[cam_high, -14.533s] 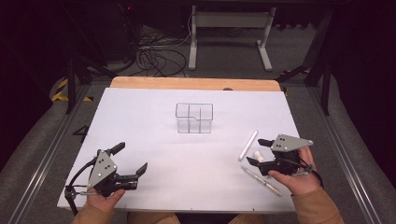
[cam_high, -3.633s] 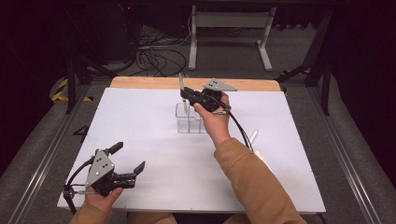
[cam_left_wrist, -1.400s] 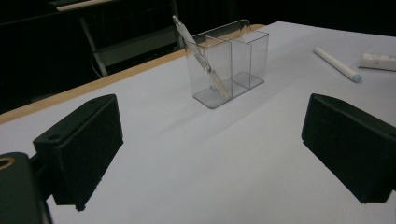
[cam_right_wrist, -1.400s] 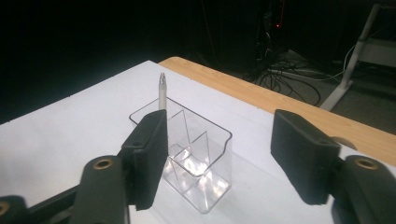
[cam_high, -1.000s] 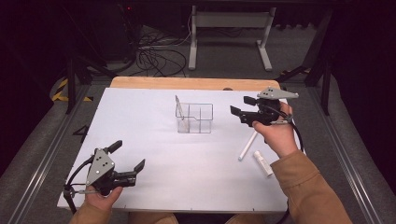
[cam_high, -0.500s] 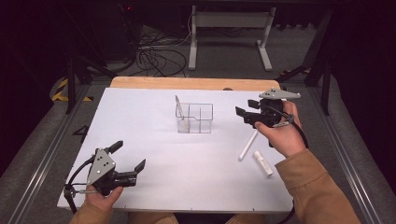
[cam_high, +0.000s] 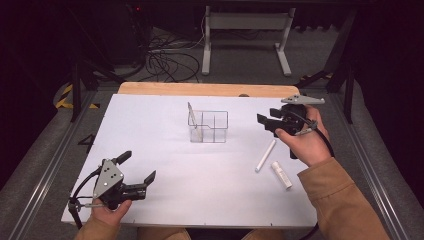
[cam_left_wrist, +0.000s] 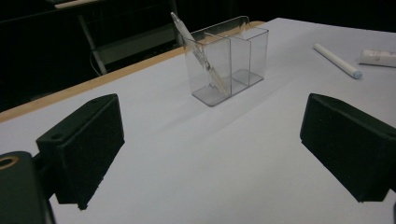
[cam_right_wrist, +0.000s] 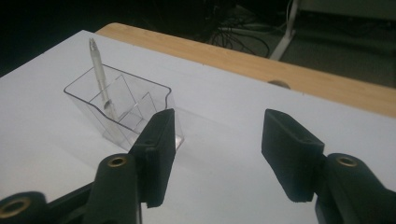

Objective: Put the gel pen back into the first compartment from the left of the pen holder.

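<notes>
A clear plastic organizer [cam_high: 215, 127] with compartments stands mid-table, and a silvery pen [cam_high: 192, 120] leans in its left compartment. My right gripper [cam_high: 266, 121] hovers open and empty to the right of the organizer, pointing at it. In the right gripper view the organizer [cam_right_wrist: 116, 116] and pen [cam_right_wrist: 99, 70] lie just beyond my left jaw. A white marker [cam_high: 265, 155] and a small white tube [cam_high: 281, 174] lie on the table below my right hand. My left gripper [cam_high: 138, 166] rests open and empty at the front left; its view shows the organizer [cam_left_wrist: 243, 56] and marker [cam_left_wrist: 337, 60].
The white table top [cam_high: 150, 130] ends in a wooden strip [cam_high: 200, 89] at the far edge. Cables and a metal stand sit on the dark floor beyond. Rails run along both sides of the table.
Over the earlier frames my right gripper carried a pen from the table to the organizer and left it there. In the last second it drew back slightly to the right. The left gripper stayed still.
</notes>
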`<state>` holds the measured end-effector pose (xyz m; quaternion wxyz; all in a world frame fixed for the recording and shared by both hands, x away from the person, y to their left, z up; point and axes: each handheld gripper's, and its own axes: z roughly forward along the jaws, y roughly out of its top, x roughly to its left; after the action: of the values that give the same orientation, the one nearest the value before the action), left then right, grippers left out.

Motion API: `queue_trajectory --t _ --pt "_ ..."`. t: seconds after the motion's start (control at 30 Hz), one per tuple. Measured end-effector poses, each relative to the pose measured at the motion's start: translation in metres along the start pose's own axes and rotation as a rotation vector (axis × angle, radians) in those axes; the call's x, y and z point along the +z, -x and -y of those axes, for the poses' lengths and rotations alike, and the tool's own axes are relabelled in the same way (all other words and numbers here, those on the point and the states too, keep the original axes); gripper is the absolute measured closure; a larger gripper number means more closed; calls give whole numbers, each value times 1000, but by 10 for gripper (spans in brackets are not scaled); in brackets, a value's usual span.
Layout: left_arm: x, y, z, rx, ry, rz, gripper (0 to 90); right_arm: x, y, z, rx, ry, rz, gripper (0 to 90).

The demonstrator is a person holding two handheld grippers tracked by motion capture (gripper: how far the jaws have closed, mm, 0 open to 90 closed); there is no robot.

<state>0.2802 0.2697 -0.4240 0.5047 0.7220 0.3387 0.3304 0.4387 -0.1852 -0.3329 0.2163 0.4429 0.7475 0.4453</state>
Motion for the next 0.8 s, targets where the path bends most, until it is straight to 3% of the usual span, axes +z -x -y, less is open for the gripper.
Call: queue_trajectory --t 0.17,0.47,0.8 --pt "0 0 0 -2 2 0 69 3 3 2 106 -74 24 481" --pt "0 1 0 -1 2 0 69 13 11 6 254 -181 98 505" --pt "-1 1 0 3 3 -1 70 25 18 12 380 -289 152 508"
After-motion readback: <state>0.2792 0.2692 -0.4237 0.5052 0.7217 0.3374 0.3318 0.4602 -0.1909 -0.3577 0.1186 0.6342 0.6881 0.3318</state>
